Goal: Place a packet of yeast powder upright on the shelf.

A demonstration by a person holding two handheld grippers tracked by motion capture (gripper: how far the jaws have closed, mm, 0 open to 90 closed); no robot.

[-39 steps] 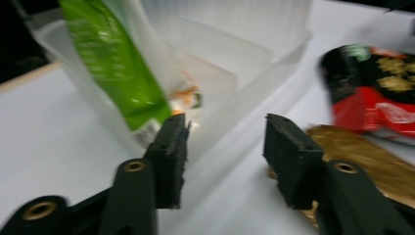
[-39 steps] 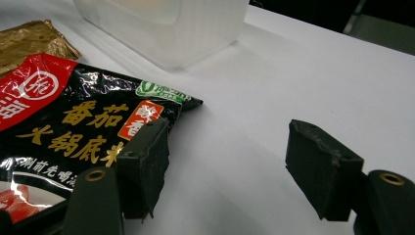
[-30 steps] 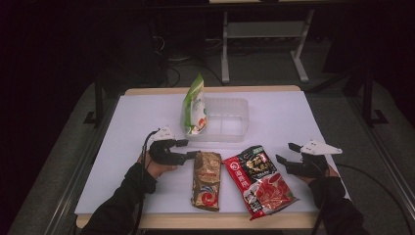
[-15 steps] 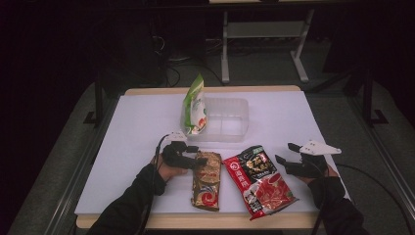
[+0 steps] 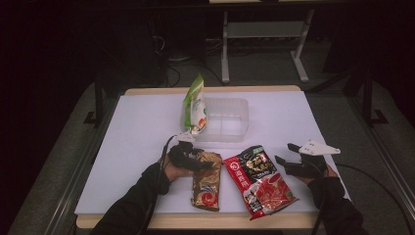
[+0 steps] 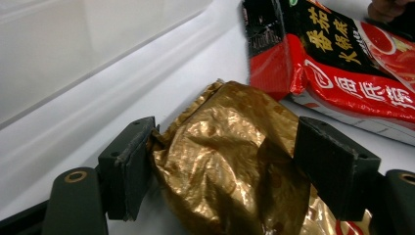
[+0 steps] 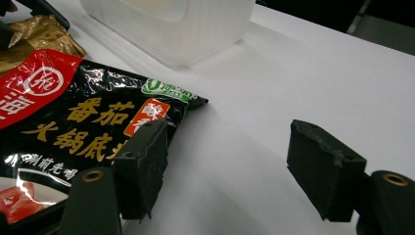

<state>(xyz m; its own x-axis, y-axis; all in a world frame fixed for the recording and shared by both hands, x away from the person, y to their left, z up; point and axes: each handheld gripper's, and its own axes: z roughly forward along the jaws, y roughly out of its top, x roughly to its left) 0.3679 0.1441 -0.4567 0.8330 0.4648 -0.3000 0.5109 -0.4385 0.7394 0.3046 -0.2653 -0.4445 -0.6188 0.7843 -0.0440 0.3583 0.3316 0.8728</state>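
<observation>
I see my left gripper (image 5: 208, 164) over the top end of the gold snack packet (image 5: 206, 180), the red-and-black packet (image 5: 259, 180) just beside it, my right gripper (image 5: 286, 154) apart, and a green bag (image 5: 194, 104) leaning against the clear container (image 5: 226, 120)

The white-covered table (image 5: 293, 122) is lit from above amid dark surroundings; glare streaks the crinkled gold foil packet (image 6: 230, 161), and the nearby clear plastic box (image 7: 171, 24) looks soft.
</observation>
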